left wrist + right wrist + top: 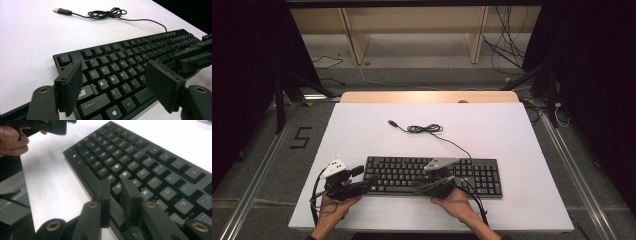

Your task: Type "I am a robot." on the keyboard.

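A black keyboard (432,175) lies flat on the white table (362,135), near its front edge. Its thin cable runs back to a small coil (424,129) and ends in a USB plug (392,122). My left gripper (366,176) is at the keyboard's left end. In the left gripper view it (115,87) stands open, its jaws wide apart above the left letter keys (110,75). My right gripper (116,195) hovers low over the front row near the middle, jaws almost together with nothing between them. The same right gripper (192,57) reaches in over the keys.
The white table's bare surface (522,145) stretches behind and to both sides of the keyboard. A wooden edge (427,96) borders the far side. Beyond it, loose cables (507,50) lie on the floor beside dark stands. A hand (12,140) holds the left gripper.
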